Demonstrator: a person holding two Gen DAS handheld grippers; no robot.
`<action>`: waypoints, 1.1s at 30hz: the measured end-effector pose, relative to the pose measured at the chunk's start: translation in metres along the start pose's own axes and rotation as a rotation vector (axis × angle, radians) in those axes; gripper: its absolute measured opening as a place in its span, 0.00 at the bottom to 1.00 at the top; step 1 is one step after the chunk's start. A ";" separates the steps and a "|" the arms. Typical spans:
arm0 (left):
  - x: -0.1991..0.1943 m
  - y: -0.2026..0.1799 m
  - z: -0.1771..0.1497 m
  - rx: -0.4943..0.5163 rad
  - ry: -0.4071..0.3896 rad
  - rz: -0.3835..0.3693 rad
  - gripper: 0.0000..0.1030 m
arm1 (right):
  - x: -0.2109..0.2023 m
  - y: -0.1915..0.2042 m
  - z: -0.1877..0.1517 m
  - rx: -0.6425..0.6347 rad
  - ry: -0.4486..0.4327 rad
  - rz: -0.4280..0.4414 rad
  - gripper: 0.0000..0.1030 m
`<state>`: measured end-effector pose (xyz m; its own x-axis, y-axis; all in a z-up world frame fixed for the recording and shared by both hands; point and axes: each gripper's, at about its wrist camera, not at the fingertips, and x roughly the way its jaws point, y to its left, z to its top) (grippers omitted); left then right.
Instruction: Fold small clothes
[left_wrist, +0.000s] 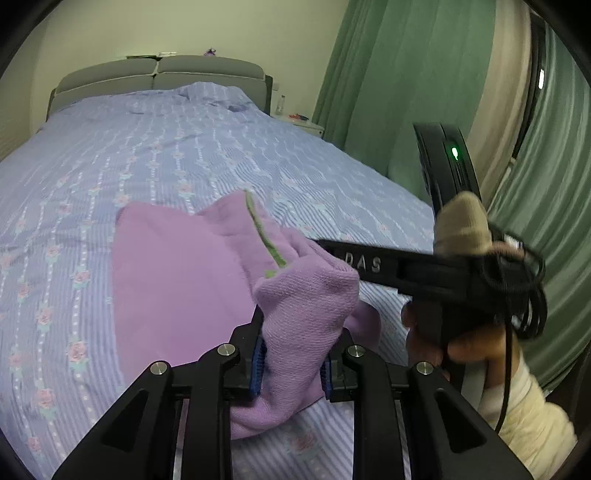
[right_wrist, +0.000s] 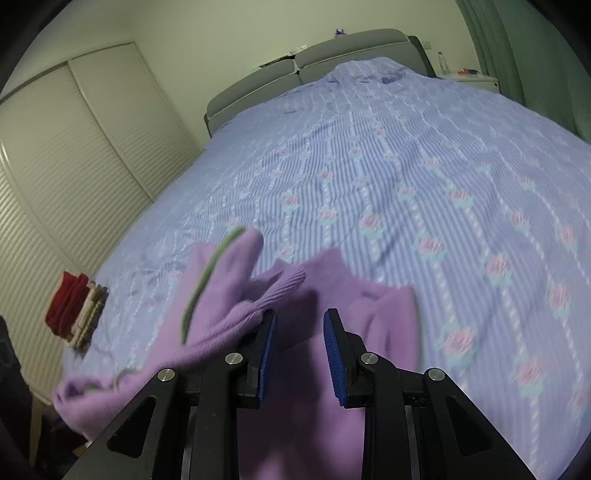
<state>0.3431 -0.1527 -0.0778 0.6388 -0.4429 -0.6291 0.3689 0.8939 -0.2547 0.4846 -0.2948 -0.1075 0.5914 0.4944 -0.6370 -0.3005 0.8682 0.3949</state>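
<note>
From the left wrist view, the left gripper (left_wrist: 295, 363) has its jaws clamped on a bunched fold of one lilac knit sweater (left_wrist: 177, 280) lying on the bed (left_wrist: 184, 155); the right gripper (left_wrist: 334, 254) reaches in beside it, held by a hand (left_wrist: 436, 343). The fold looks mid-way.

In the right wrist view, the right jaws stand apart, nothing between them, over the sweater. Next they need a fresh edge to grip. One stack of folded clothes (right_wrist: 75, 310) waits at the bed's edge.

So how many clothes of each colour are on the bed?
Purple: 1, the sweater by the tongs
Red: 1, the folded red piece
Beige: 1, the folded beige piece beside it
Total: 3
</note>
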 end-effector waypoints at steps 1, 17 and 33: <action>0.004 -0.002 0.000 -0.005 0.005 -0.005 0.24 | 0.000 -0.004 0.002 -0.009 0.008 -0.004 0.28; 0.035 -0.042 -0.019 0.175 0.025 -0.020 0.72 | -0.014 -0.045 0.008 0.101 0.087 0.102 0.48; -0.054 0.041 -0.037 0.202 -0.108 0.113 0.29 | -0.035 0.000 -0.046 0.021 0.096 0.079 0.55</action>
<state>0.2992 -0.0892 -0.0813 0.7482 -0.3553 -0.5603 0.4112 0.9111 -0.0285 0.4295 -0.3100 -0.1157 0.4922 0.5635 -0.6635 -0.3266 0.8260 0.4593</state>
